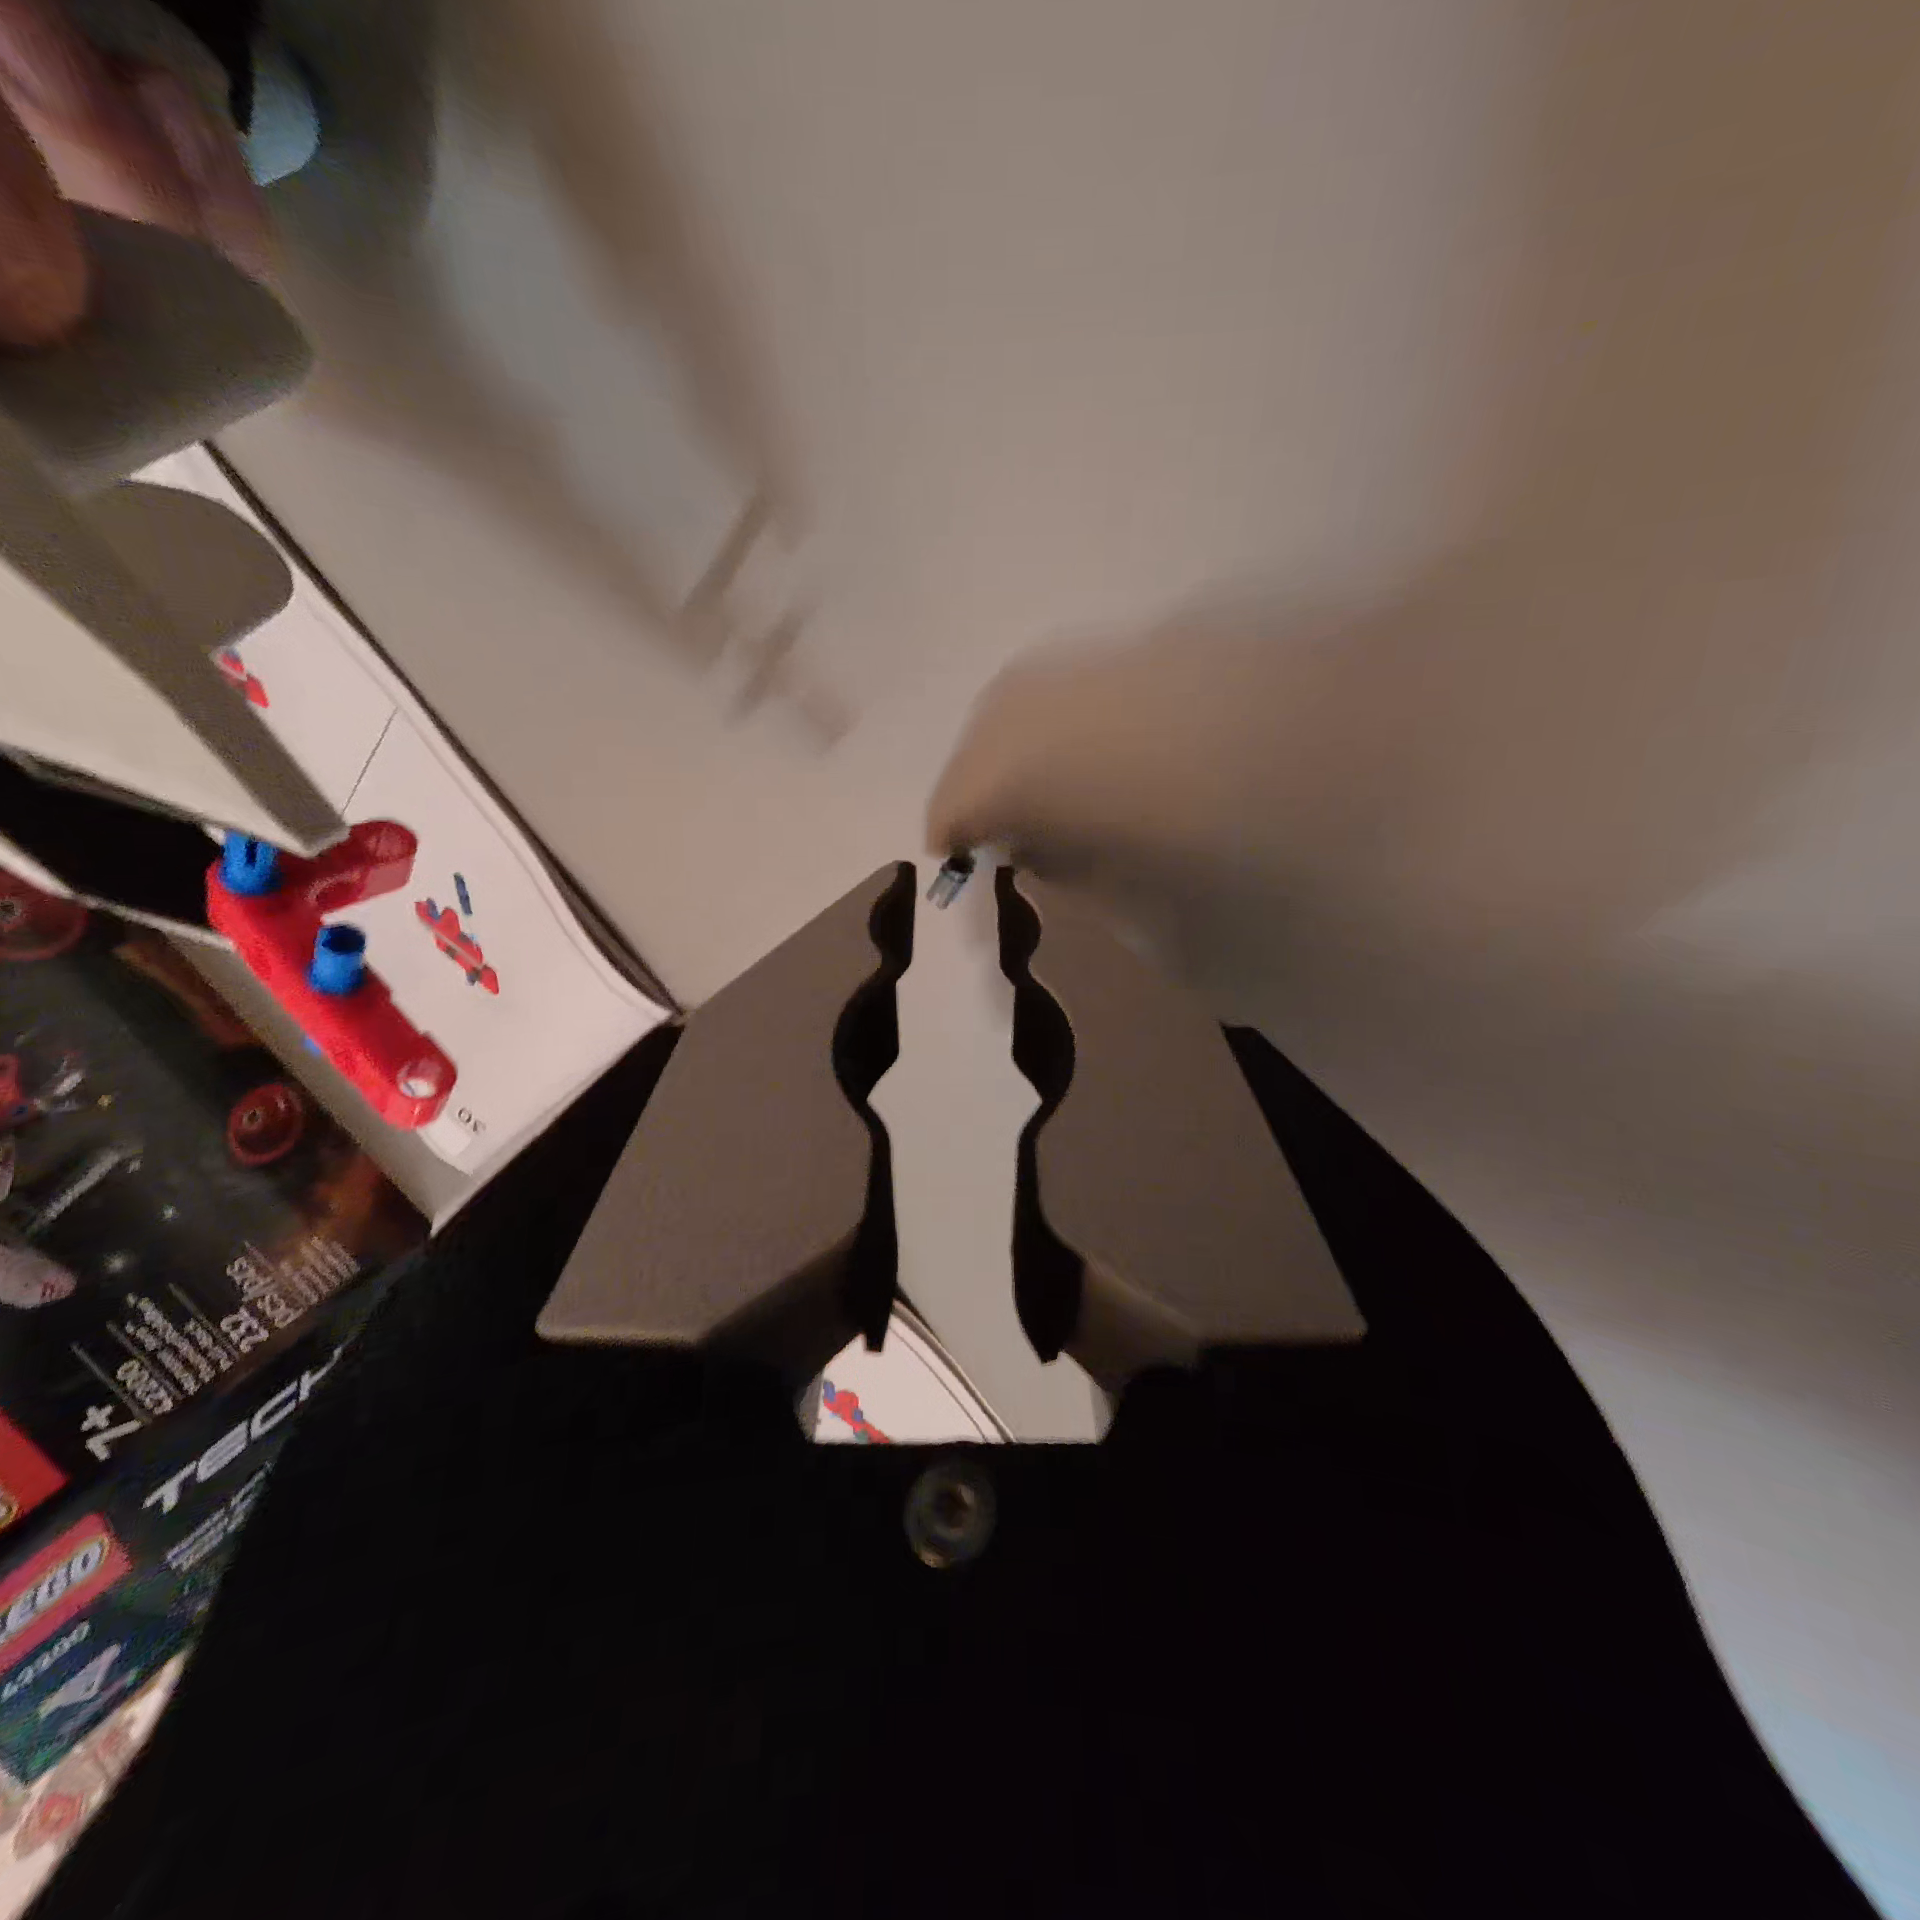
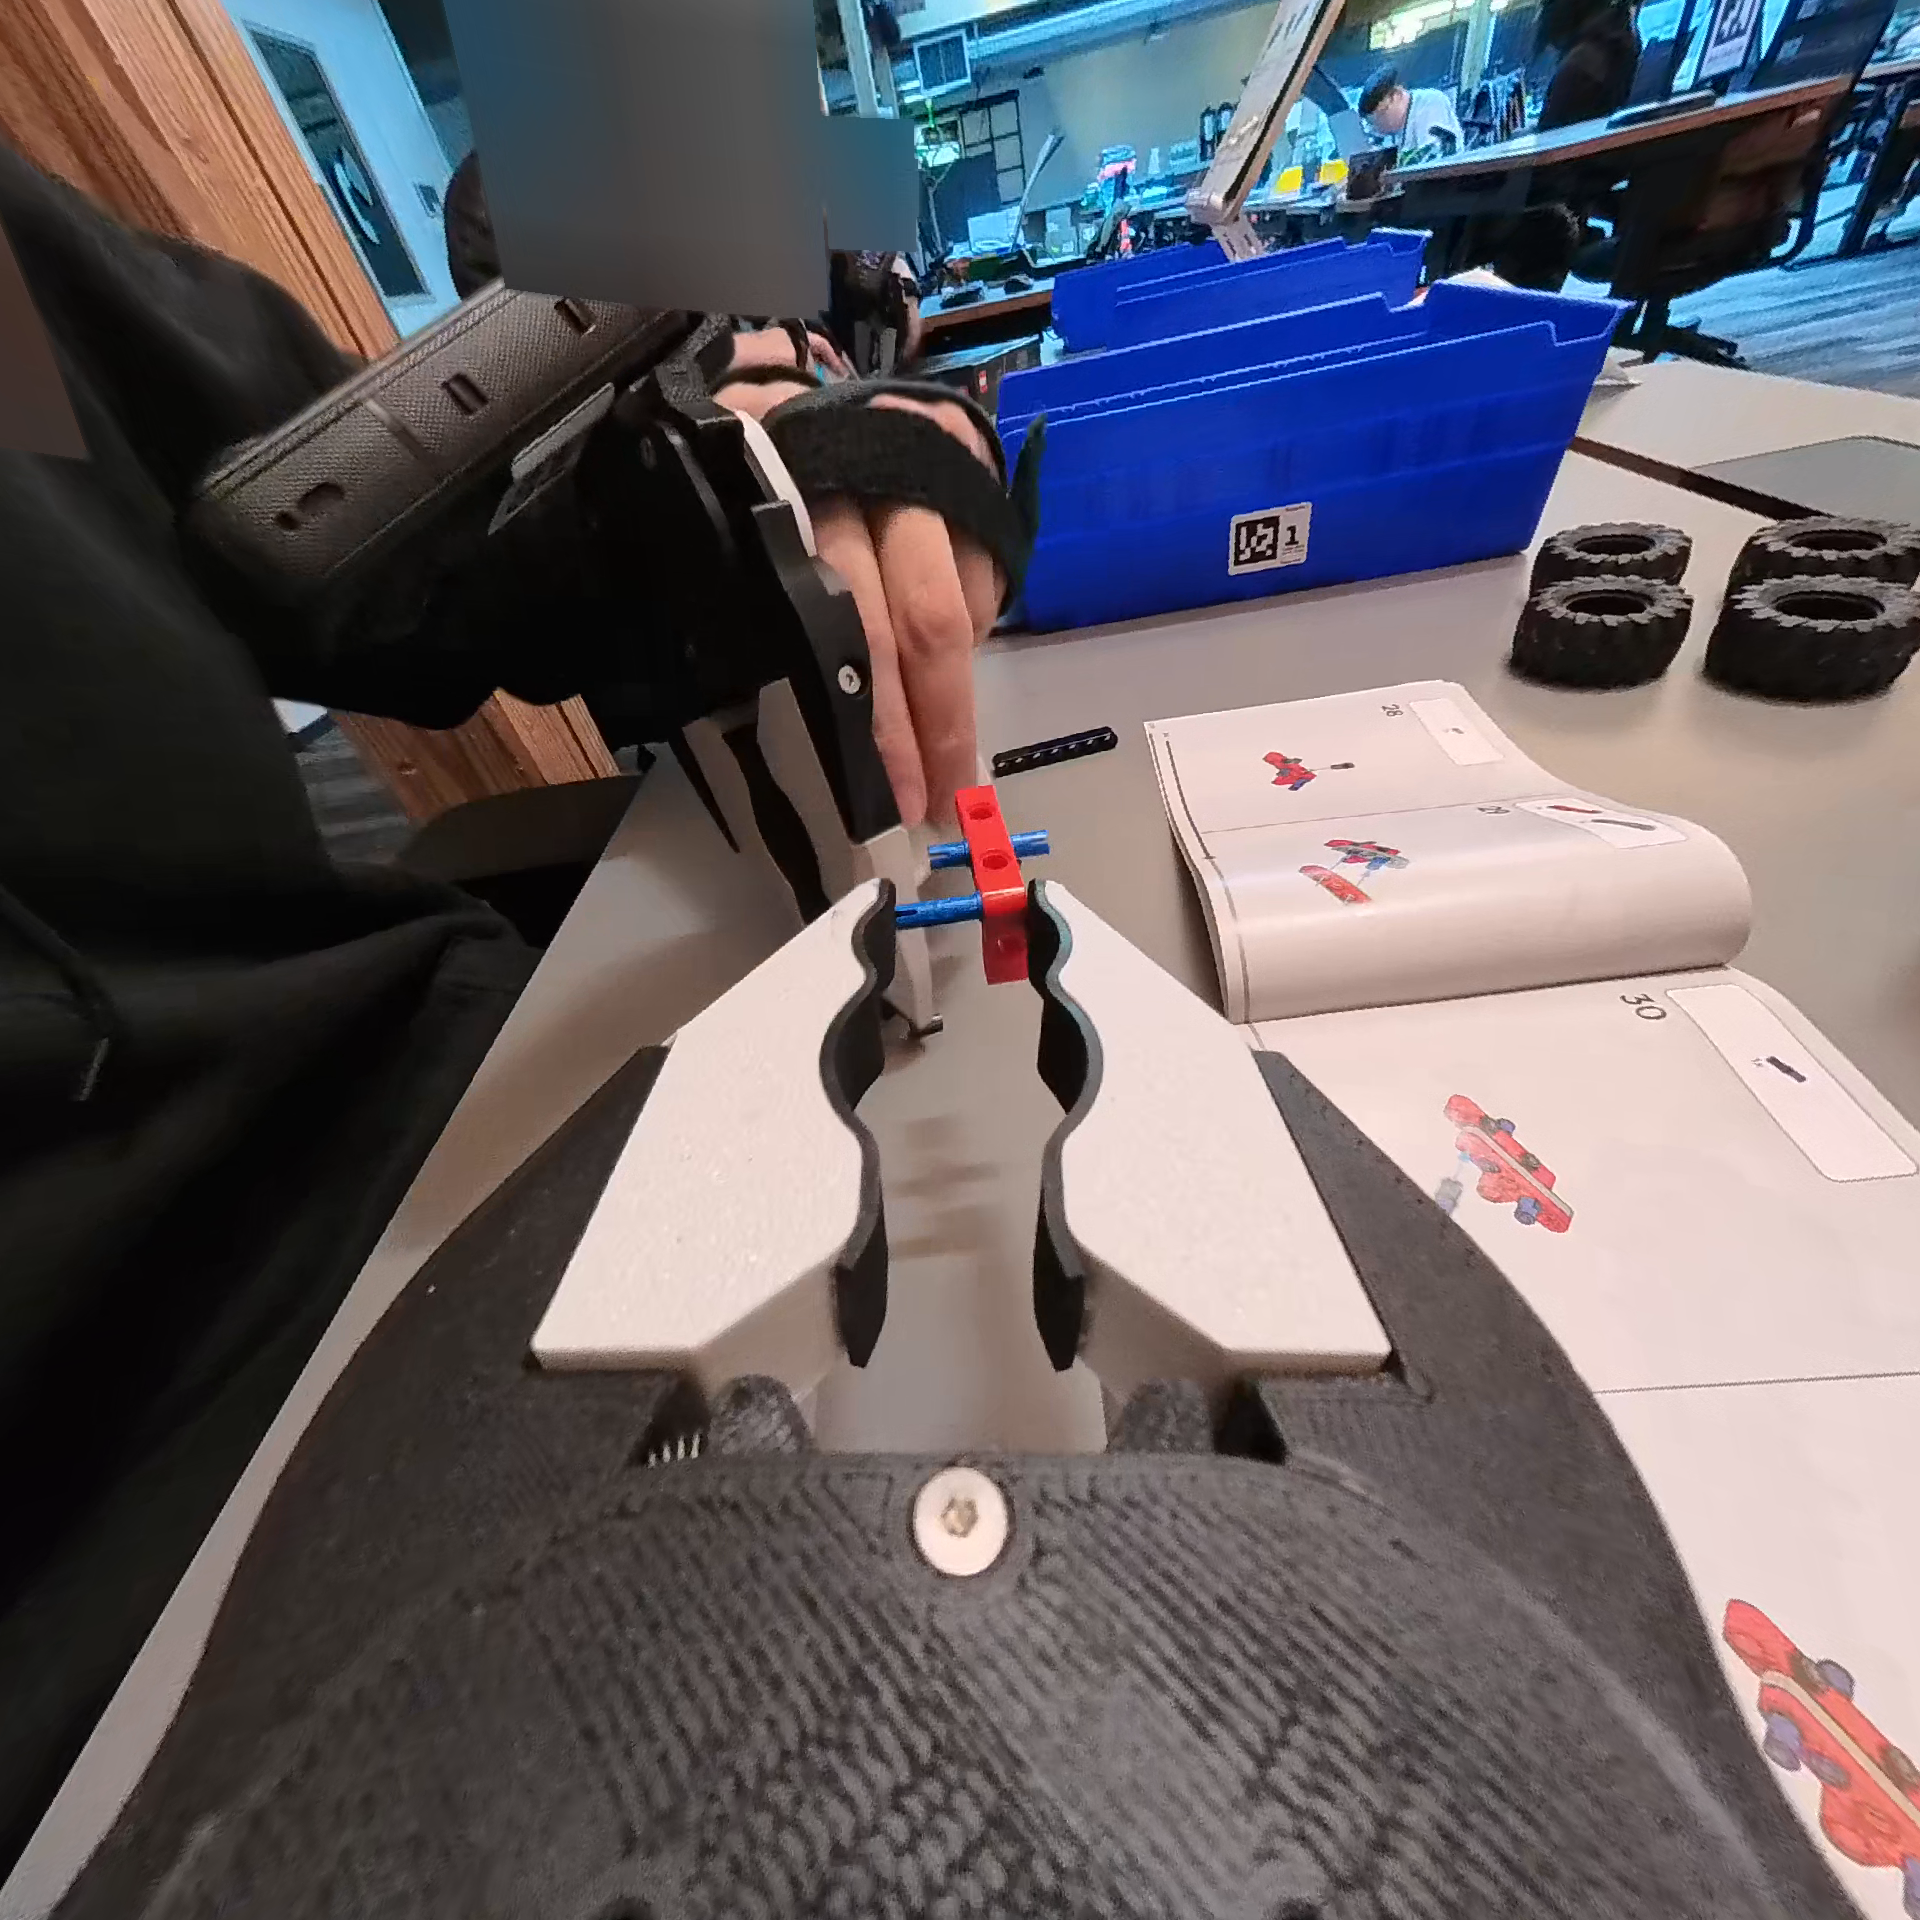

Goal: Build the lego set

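Right gripper (image 2: 961,914) clamping red beam (image 2: 995,883) with blue pins above the table (image 2: 1351,665); left gripper (image 1: 954,883) narrowly parted around a tiny grey pin (image 1: 950,879), likely to skid away if nudged.

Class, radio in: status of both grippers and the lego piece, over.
Right gripper shut on red beam, blue pins fitted. Left gripper open over small grey pin on table. Nothing in the way.
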The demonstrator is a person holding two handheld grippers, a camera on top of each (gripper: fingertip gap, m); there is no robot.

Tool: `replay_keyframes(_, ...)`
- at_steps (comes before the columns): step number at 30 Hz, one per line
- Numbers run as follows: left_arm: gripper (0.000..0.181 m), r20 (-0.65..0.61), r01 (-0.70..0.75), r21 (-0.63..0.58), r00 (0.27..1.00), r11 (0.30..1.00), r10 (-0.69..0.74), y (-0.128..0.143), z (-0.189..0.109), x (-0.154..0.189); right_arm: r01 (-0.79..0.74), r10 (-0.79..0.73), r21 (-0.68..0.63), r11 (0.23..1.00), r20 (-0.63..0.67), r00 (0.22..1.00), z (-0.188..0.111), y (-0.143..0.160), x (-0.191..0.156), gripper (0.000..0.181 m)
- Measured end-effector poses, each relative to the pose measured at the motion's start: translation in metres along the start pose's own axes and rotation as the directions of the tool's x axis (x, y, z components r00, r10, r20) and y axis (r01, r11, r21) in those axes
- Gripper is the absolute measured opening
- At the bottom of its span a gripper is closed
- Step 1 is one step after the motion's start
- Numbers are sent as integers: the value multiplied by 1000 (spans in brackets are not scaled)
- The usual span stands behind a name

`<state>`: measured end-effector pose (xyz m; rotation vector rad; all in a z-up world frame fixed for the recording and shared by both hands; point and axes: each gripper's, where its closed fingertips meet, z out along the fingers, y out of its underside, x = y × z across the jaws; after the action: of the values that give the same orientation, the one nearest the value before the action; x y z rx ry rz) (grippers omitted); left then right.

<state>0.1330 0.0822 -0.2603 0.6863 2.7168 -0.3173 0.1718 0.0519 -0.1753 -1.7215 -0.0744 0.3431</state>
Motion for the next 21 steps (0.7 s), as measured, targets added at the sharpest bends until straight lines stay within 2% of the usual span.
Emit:
replay_keyframes(5, 2, -3, 24, 6, 1000, 1000, -24, -3, 5, -1, 1, -1, -10, 1000, -6, 1000, 1, 1, 1, 22)
replay_keyframes(8, 0, 4, 147, 59, 989, 987, -148, -3, 6, -2, 5, -5, -24, 1000, -17, 1000, 2, 3, 2, 22)
replay_keyframes(10, 0, 18, 294, 130, 954, 947, -298, -2, 7, -4, 3, -3, -19, 1000, -24, 1000, 2, 2, 3, 22)
replay_keyframes(12, 0, 16, 462, 219, 879, 859, -476, 1, 7, -8, -3, 3, -7, 1000, -28, 1000, 1, 1, 4, 22)
replay_keyframes(14, 0, -18, 628, 310, 755, 714, -656, 3, 5, -12, -8, 8, 2, 1000, -32, 999, 0, 0, 5, 22)
replay_keyframes(16, 0, -94, 732, 393, 635, 557, -767, -1, -1, -13, -10, 10, 2, 1000, -33, 999, 0, 0, 5, 22)
replay_keyframes(18, 0, -156, 800, 416, 532, 433, -832, -4, -3, -10, -10, 10, -2, 1000, -33, 999, 0, 0, 5, 22)
replay_keyframes(19, 0, -173, 821, 402, 502, 405, -847, -5, -2, -7, -10, 10, -5, 1000, -32, 999, 0, 1, 5, 22)
replay_keyframes(21, 0, -138, 826, 371, 500, 424, -855, -2, 3, -1, -11, 11, -9, 1000, -31, 999, 1, 1, 5, 22)
